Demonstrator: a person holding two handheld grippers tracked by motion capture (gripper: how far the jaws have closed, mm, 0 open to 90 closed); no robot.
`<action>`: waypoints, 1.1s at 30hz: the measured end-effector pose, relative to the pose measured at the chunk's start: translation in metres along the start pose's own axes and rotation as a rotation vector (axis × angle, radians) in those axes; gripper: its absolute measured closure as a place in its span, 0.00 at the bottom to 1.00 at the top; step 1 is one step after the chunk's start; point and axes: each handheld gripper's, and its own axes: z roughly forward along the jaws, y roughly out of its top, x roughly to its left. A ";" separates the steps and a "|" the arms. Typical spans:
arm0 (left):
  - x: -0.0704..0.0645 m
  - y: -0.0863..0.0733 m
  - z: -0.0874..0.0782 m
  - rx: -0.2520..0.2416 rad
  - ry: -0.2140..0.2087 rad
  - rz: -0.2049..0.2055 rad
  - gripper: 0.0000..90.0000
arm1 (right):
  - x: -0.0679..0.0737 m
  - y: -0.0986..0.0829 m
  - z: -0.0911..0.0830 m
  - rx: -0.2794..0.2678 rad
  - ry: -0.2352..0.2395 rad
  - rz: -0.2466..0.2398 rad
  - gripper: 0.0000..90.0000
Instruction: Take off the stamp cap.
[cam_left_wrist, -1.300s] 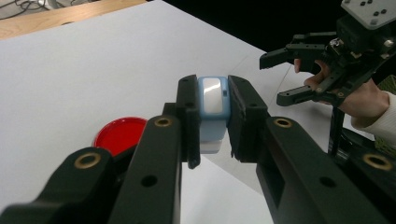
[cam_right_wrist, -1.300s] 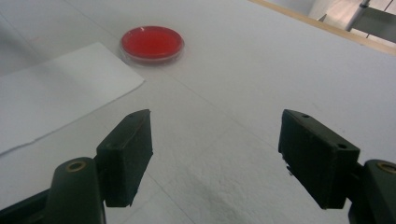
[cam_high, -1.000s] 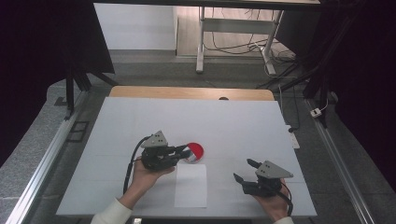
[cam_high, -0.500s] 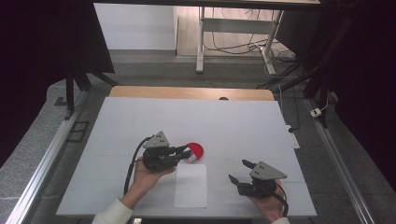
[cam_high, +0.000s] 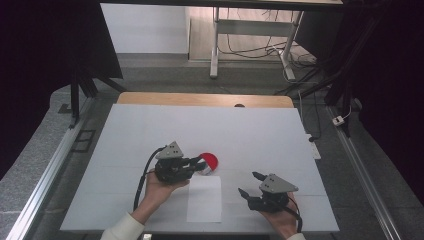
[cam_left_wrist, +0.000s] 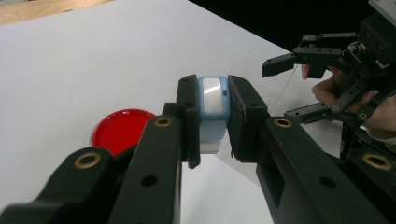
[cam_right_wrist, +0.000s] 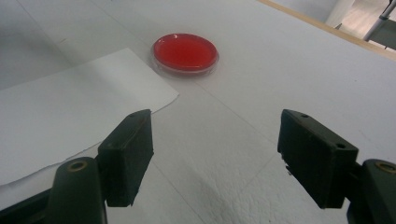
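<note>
Left gripper clamps blue block (right gripper gapes).

The right gripper has its two black jaws set wide apart, with nothing between them, low over the white desk. A red round dish rests on the desk ahead of the jaws. A white paper sheet lies flat beside the left jaw; its corner lies just beside the dish. The desk's wooden far edge crosses the upper right.
</note>
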 end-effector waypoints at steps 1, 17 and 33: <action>0.000 0.000 0.001 0.001 -0.001 0.000 0.83 | 0.001 0.000 0.001 -0.004 0.003 0.005 0.29; 0.000 -0.002 0.003 0.005 0.002 0.001 0.83 | 0.012 0.005 0.008 -0.016 0.019 -0.015 0.29; -0.003 -0.003 0.007 0.003 0.000 0.004 0.83 | 0.026 0.011 0.020 -0.020 0.035 -0.048 0.29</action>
